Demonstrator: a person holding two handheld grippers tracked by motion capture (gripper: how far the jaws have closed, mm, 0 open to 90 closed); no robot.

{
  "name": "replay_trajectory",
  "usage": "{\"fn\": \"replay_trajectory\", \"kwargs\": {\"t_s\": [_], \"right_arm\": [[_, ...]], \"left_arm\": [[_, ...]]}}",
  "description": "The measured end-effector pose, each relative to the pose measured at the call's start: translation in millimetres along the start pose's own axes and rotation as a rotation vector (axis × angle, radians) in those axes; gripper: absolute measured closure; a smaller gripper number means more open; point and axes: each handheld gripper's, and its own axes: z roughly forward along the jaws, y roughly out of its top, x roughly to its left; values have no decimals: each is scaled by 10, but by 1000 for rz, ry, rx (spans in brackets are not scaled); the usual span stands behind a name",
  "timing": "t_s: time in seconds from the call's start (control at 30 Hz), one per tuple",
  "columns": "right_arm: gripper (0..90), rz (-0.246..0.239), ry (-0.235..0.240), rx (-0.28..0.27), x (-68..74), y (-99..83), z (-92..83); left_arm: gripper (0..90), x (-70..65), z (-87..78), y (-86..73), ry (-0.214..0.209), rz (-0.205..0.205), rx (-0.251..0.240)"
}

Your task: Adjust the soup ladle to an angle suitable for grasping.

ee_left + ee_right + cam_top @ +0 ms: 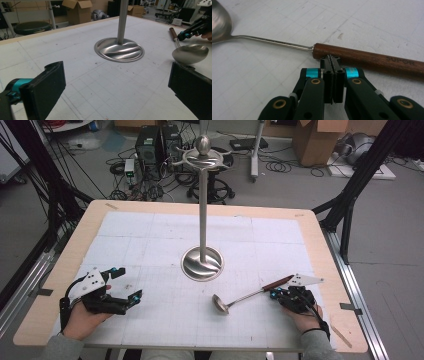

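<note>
Right claw (332,60) pressed together, tips just beside ladle (367,58) handle's near side.

A stainless-steel ladle with a dark reddish-brown wooden handle (243,295) lies flat on the white gridded table cover, in the lower right of centre of the high view. Its round polished bowl sits at the lower left end, its handle angling up to the right. In the left gripper view the ladle (189,51) appears at the right edge, bowl nearest the camera, its open side hard to make out. In the right gripper view the ladle (367,58) stretches across the frame, thin steel shaft entering the wooden grip, which bears the lettering "SUPOR".
</note>
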Motion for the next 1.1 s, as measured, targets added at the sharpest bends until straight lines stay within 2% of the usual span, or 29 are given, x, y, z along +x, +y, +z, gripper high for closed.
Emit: {"fn": "replay_trajectory", "kwargs": {"t_s": [0.47,1.1], "right_arm": [[900,4,-9,0,-94,114,126],[900,-35,-25,5,-128,381,433]], "left_arm": [[18,-2,-6,-11,5,-1,7],[18,8,-31,-28,9,-7,18]]}}
